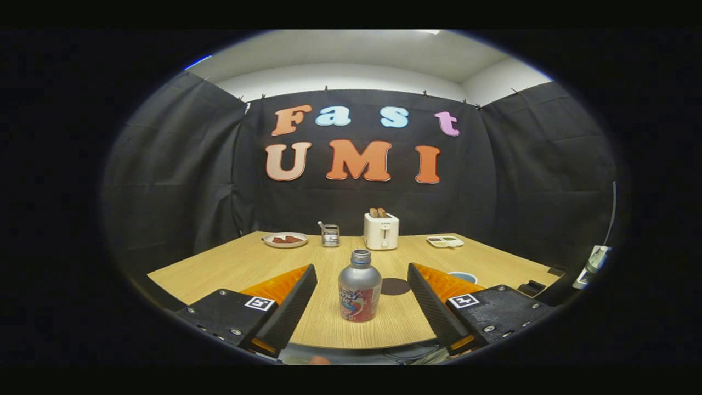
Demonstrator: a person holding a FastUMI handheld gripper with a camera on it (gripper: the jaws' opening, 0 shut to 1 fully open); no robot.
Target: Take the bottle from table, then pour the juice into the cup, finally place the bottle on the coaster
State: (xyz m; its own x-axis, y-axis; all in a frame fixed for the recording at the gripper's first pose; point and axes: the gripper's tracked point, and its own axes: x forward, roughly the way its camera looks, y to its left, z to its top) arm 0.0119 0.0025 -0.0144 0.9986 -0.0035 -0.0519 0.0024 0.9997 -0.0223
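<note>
The silver metal bottle with a red label and no cap (359, 288) stands upright on the pale wooden table (219, 266), between the spread fingers of the gripper (362, 299), untouched. A dark round coaster (396, 286) lies just behind the bottle. Step one, I judge: the fingers must close on the bottle's body

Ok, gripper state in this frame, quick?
Gripper: open, fingers spread wide either side of the upright bottle, touching nothing, holding nothing.

gripper view | low over table (230, 263) | faces back wall | bottle (359, 288) near
</note>
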